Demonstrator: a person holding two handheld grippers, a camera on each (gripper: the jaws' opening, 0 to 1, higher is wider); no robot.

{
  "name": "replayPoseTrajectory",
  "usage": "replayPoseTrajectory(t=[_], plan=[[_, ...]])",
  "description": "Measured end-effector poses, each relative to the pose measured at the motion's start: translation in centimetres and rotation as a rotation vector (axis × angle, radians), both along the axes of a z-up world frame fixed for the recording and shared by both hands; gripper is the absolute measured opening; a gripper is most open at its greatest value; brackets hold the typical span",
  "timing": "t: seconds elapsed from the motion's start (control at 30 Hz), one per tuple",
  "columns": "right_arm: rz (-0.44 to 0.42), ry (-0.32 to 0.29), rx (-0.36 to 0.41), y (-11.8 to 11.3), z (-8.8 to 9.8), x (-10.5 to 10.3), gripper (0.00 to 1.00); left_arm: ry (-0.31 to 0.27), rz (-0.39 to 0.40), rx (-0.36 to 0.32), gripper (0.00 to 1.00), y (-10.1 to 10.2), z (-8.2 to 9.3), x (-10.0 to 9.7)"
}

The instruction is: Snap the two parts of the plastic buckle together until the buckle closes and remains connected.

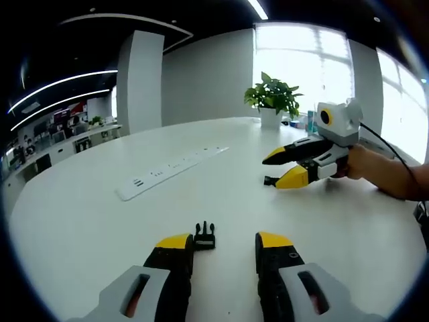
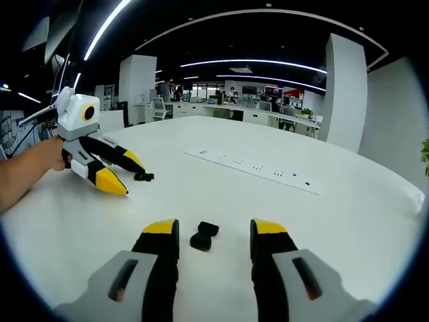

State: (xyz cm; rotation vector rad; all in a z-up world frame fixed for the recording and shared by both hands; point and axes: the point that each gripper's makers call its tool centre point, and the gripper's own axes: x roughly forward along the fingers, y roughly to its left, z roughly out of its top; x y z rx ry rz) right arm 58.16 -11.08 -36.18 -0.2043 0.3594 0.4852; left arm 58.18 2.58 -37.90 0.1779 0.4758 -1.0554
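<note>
The white table (image 1: 80, 221) carries two black buckle halves (image 1: 204, 236) (image 2: 204, 235). A power strip (image 1: 171, 172) lies at eleven o'clock, a potted plant (image 1: 272, 100) at one

A broad white round-edged desk (image 1: 80, 221) carried a long white power strip (image 1: 171, 173) and a leafy green potted plant (image 1: 273, 97). Bright windows (image 1: 298, 57) glowed behind it. Curved ceiling light strips (image 2: 268, 64) ran above distant office workstations (image 2: 234, 107).
</note>
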Motion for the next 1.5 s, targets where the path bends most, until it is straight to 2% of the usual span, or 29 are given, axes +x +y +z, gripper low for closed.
replayPoseTrajectory(t=[0.17,0.27,0.4,0.5,0.63,0.8,0.93,1.23,1.4,1.5], plan=[[-0.009,-0.005,0.010,-0.2,0.2,0.0,0.41,0.006,0.045,-0.002,0.37,0.1,0.0,0.6],[-0.037,-0.018,0.013,-0.8,0.5,0.2,0.36,0.000,0.047,-0.009,0.32,0.3,0.1,0.4],[-0.076,-0.021,0.114,-1.7,1.5,0.4,0.34,-0.009,0.059,-0.023,0.30,0.5,0.5,0.4],[-0.075,-0.003,0.108,-1.8,1.1,0.4,0.33,-0.007,0.060,-0.028,0.29,0.6,0.5,0.3],[-0.053,0.031,0.102,-0.5,0.5,-0.2,0.33,-0.008,0.060,-0.014,0.28,0.6,0.2,0.1],[-0.057,0.042,0.022,0.2,-0.4,-0.4,0.32,-0.006,0.072,-0.019,0.27,0.6,0.3,0.2],[-0.062,0.040,-0.010,0.0,-0.7,-0.5,0.31,0.003,0.094,-0.042,0.27,0.9,0.7,0.5],[-0.056,0.052,-0.003,-0.2,-0.9,-0.7,0.29,-0.003,0.089,-0.035,0.27,0.9,0.6,0.5],[-0.016,0.041,-0.001,0.4,-0.7,-0.8,0.26,0.001,0.080,-0.024,0.26,0.9,0.3,0.5],[0.004,0.058,-0.001,0.8,-1.2,-1.0,0.26,0.001,0.080,-0.022,0.25,0.8,0.3,0.6]])
